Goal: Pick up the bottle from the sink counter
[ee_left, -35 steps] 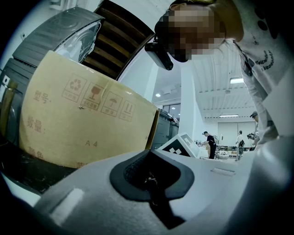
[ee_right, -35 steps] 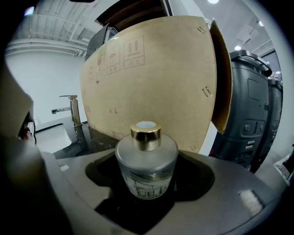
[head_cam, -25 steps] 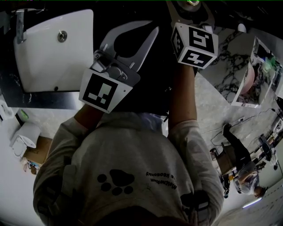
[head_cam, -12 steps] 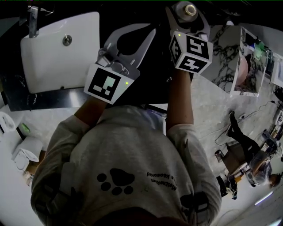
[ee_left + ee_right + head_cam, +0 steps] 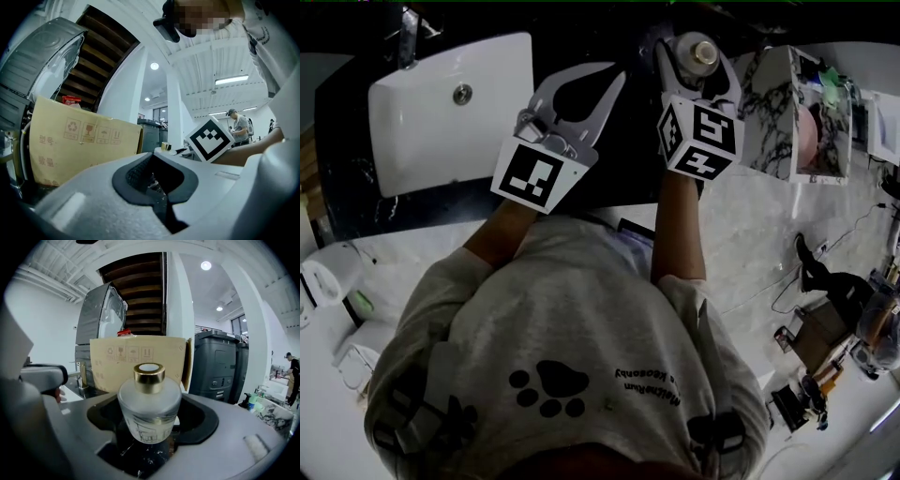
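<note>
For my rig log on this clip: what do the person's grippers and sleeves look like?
The left gripper and right gripper have pale grey curved jaws with dark inner pads. Each carries a white cube with black square markers. The T-shirt is light, short-sleeved, with a black paw print.

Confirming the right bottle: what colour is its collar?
Gold collar on the frosted bottle; clearest in right gripper view.

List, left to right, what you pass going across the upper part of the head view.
white sink → left tongs, shut and empty → bottle, gripped in the right tongs → marble-patterned panel
</note>
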A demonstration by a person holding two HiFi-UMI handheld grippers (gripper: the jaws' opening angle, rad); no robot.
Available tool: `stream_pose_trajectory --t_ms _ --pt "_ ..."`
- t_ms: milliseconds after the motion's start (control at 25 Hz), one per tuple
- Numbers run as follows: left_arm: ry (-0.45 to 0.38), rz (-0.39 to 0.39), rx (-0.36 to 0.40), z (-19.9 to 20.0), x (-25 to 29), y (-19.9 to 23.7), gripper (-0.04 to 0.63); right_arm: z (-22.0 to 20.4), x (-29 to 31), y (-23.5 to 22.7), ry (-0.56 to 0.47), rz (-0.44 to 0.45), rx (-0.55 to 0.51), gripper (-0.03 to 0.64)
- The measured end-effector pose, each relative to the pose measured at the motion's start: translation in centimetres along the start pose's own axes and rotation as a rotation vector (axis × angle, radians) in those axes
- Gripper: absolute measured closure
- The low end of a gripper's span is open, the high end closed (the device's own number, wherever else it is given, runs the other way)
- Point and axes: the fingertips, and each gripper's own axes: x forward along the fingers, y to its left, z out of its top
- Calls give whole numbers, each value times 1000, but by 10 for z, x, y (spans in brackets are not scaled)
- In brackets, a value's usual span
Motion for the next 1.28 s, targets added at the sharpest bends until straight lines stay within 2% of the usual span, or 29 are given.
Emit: stream_pose_trajectory --t_ms 120,440,720,1040,1280 --pt "6 -6 -22 5 -13 -3 593 7 -29 6 -20 -35 27 287" --pt "2 -30 -11 21 -46 -14 594 29 -108 22 -87 -141 31 287" --pt "-16 2 8 42 -77 -17 594 39 -163 46 -127 -196 54 287" --pt "-21 35 -20 57 -105 -17 594 41 -193 81 -154 -157 54 287" --pt "-6 55 38 64 -103 -26 594 40 -197 84 -141 -114 29 287"
